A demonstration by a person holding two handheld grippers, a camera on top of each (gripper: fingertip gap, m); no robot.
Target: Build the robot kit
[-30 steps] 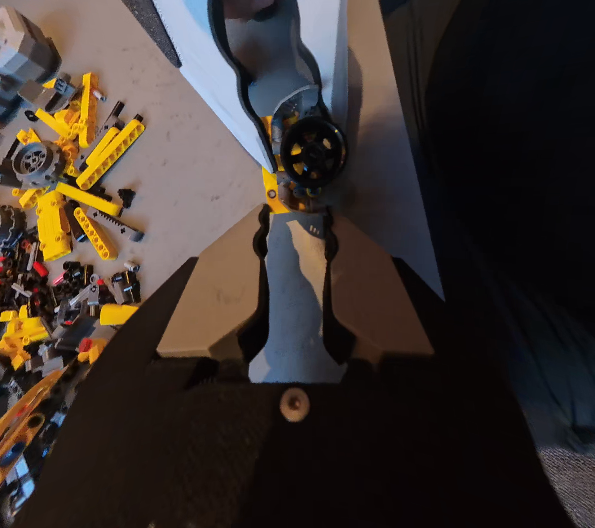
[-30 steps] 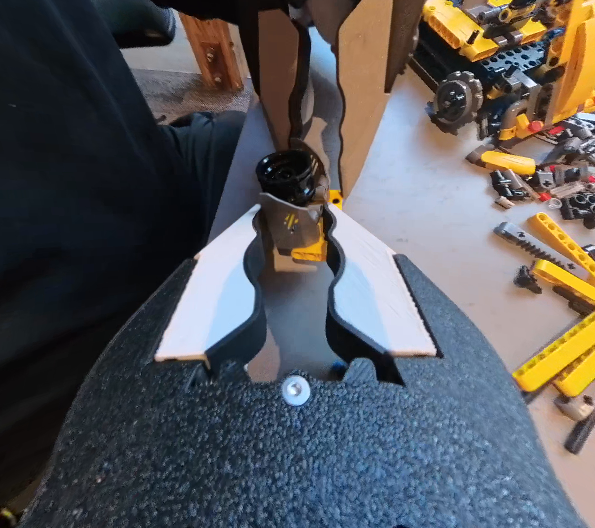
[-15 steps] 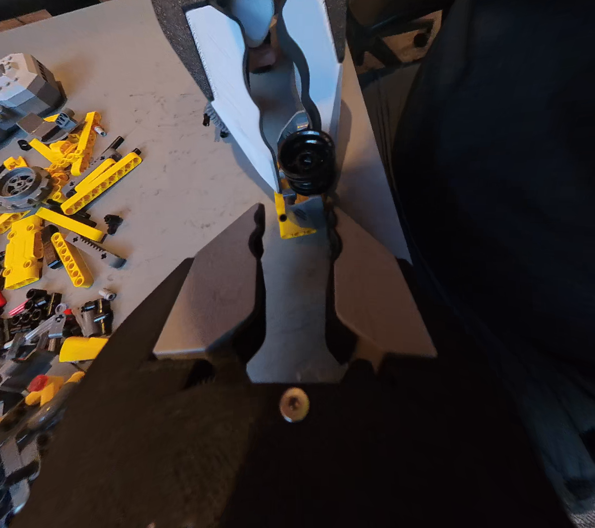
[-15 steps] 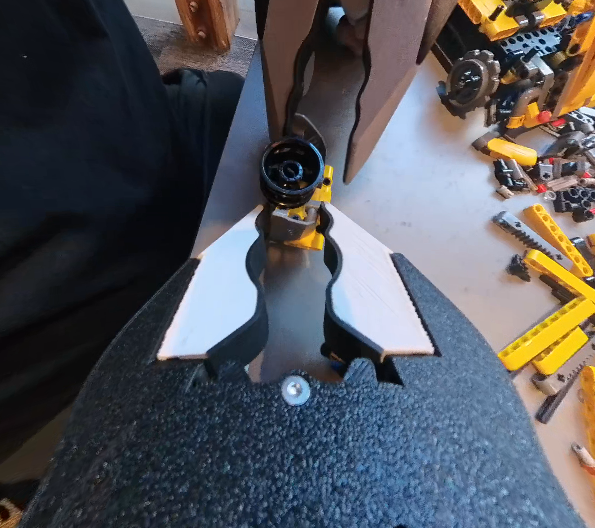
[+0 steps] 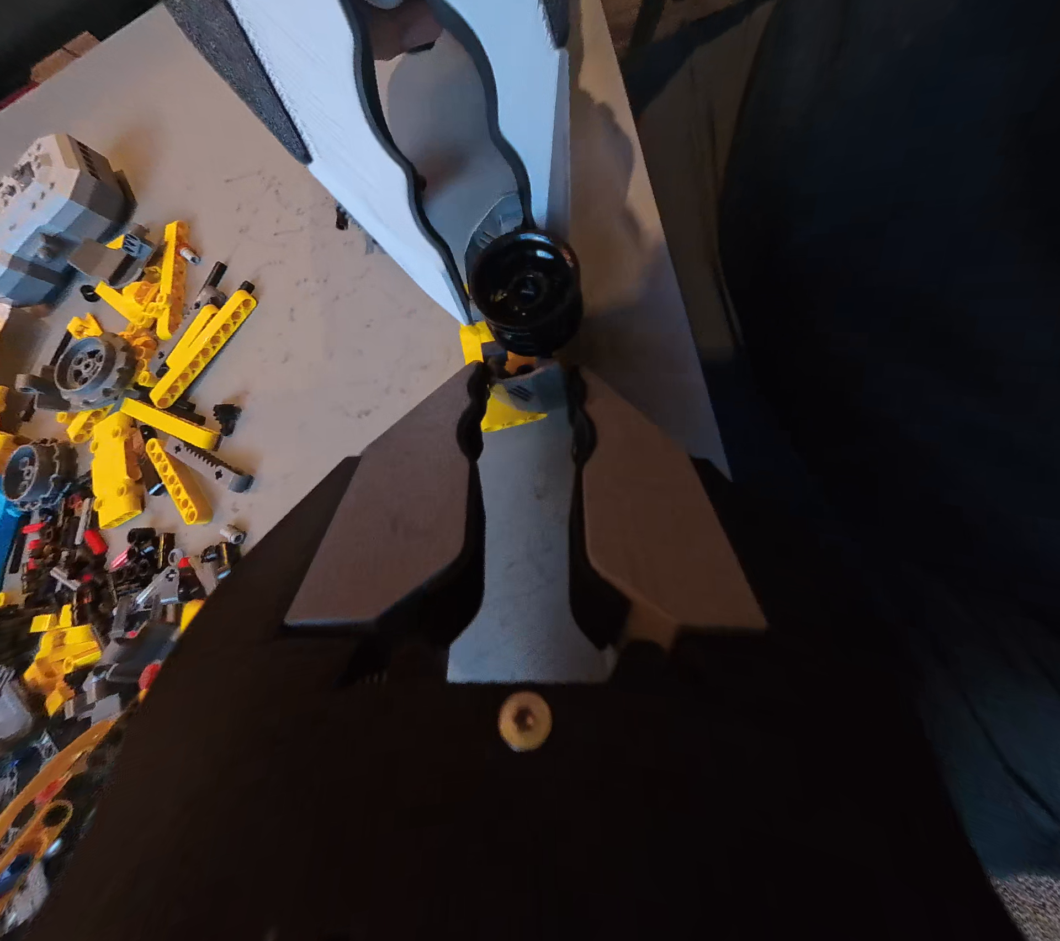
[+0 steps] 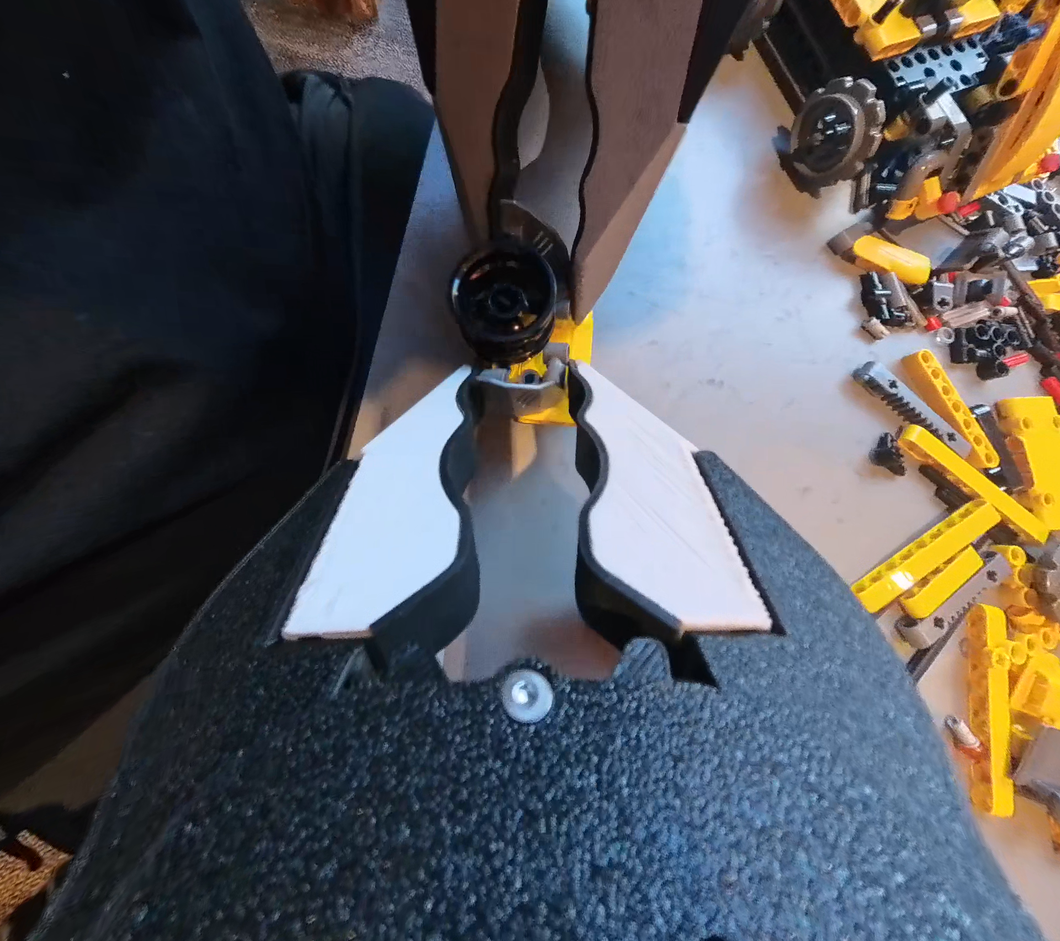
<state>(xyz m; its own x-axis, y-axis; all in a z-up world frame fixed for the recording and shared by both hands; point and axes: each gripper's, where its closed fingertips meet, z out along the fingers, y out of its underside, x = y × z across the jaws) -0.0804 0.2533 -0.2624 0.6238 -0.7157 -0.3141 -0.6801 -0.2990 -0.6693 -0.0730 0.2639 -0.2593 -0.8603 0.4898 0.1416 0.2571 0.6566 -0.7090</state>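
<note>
Both tongs pinch one small yellow-and-grey brick assembly above the desk edge: right tongs clamp its grey end, left tongs the opposite end beside the black wheel. Steady, aligned grips should prevent twisting.

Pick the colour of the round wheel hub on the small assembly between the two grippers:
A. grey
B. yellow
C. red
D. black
D: the wheel hub is glossy black, mounted on a yellow and grey assembly gripped by the right gripper and the left gripper.
</note>
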